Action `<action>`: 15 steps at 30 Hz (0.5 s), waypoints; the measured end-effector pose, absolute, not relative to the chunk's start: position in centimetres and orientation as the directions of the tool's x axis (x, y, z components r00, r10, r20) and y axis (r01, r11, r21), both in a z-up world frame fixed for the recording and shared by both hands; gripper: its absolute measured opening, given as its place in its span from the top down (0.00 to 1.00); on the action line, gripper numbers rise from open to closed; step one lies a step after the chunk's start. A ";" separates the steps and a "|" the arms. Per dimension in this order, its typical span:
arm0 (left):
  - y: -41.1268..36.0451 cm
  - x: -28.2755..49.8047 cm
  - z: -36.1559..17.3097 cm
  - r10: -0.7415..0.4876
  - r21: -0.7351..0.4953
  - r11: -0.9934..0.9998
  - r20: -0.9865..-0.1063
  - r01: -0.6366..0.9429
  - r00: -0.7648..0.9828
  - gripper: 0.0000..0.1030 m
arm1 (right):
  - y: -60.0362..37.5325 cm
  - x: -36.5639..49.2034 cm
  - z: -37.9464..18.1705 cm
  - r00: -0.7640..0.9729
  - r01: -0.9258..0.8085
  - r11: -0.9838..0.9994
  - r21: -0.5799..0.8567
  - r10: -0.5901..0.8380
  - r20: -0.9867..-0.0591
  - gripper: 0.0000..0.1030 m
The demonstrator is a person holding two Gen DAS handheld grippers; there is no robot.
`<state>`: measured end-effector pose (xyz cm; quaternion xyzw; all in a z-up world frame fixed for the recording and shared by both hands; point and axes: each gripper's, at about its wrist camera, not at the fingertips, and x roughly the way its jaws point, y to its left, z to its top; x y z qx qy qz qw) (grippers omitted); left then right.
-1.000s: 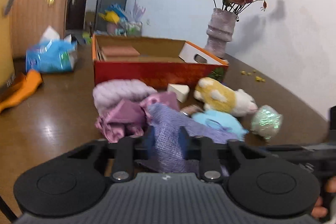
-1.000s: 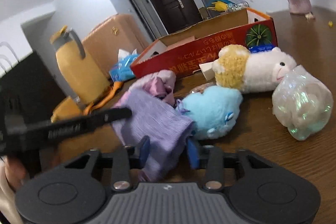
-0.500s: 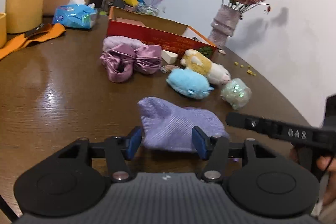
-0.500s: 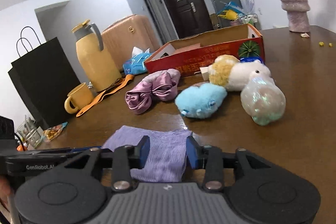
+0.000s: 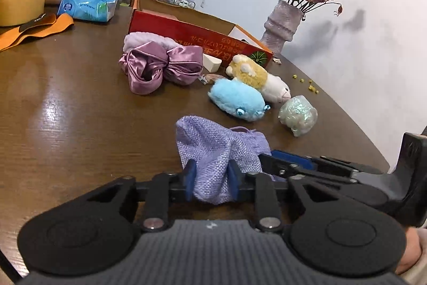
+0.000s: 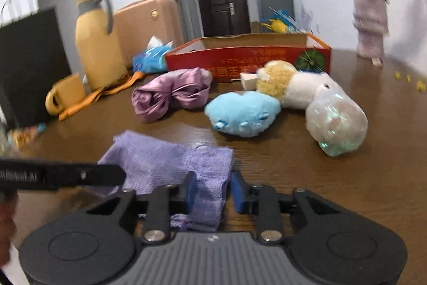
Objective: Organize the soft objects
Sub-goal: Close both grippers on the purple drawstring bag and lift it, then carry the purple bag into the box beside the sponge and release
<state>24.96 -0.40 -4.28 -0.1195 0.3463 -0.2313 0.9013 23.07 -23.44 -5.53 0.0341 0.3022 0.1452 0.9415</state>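
A lilac woven cloth (image 5: 218, 148) lies on the brown table nearest to me. My left gripper (image 5: 210, 178) is closing, and its blue pads pinch the cloth's near end. My right gripper (image 6: 213, 191) is closing too. The cloth (image 6: 165, 164) sits between its pads, touching the left one, with a thin gap at the right one. Beyond lie a blue plush (image 5: 237, 100), a yellow-and-white plush (image 5: 256, 76), a shiny wrapped ball (image 5: 297, 115), a pink satin bow (image 5: 160, 68) and a fluffy lilac band (image 5: 149, 40), in front of the red box (image 5: 200, 34).
A vase of dried roses (image 5: 280, 23) stands at the back right by the wall. On the left are a tissue pack (image 5: 85, 4), an orange strap (image 5: 32, 28), a yellow flask (image 6: 98, 44), a mug (image 6: 64, 95) and a black bag (image 6: 29, 58).
Both grippers carried the lilac cloth back from the pile to the near table and opened, leaving it flat. Their jaws have now narrowed around it again.
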 end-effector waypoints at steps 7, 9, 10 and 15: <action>-0.8 24.3 -4.2 -0.489 -0.354 0.872 -0.571 0.339 0.660 0.84 | -22.0 22.4 -5.7 0.791 -0.303 0.952 0.053 0.282 -0.542 0.87; -0.9 24.0 -3.8 -0.492 -0.348 0.870 -0.561 0.349 0.666 0.88 | -21.9 22.1 -5.6 0.794 -0.305 0.951 0.050 0.283 -0.538 0.97; -0.9 23.9 -3.5 -0.492 -0.343 0.870 -0.553 0.354 0.673 0.90 | -21.8 22.0 -5.4 0.797 -0.305 0.951 0.046 0.281 -0.535 0.97; -0.8 25.4 0.7 -0.544 -0.353 0.837 -0.448 0.418 0.710 0.91 | -23.6 22.8 -2.2 0.823 -0.302 0.945 0.127 0.326 -0.466 0.97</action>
